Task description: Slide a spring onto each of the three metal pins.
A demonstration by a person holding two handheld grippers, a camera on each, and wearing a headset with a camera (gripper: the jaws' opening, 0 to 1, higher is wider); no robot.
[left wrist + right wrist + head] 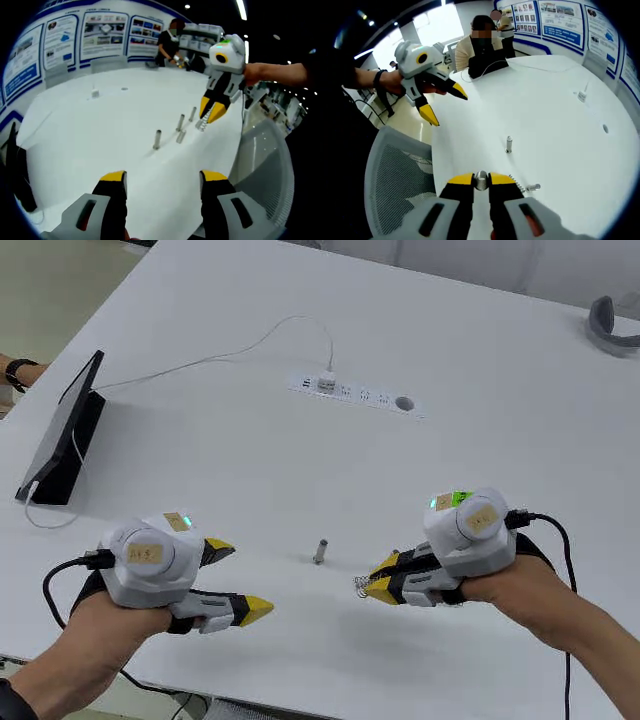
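Right gripper (481, 183) clamping a pin (481, 178) — second pin (509, 144) upright, beyond

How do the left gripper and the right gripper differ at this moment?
The left gripper has its jaws wide apart and holds nothing; the right gripper is shut on a small metal pin. A spring lies beside the right gripper's tips, none beside the left gripper's. Both have white bodies and yellow jaw tips, and both point toward the upright pin.
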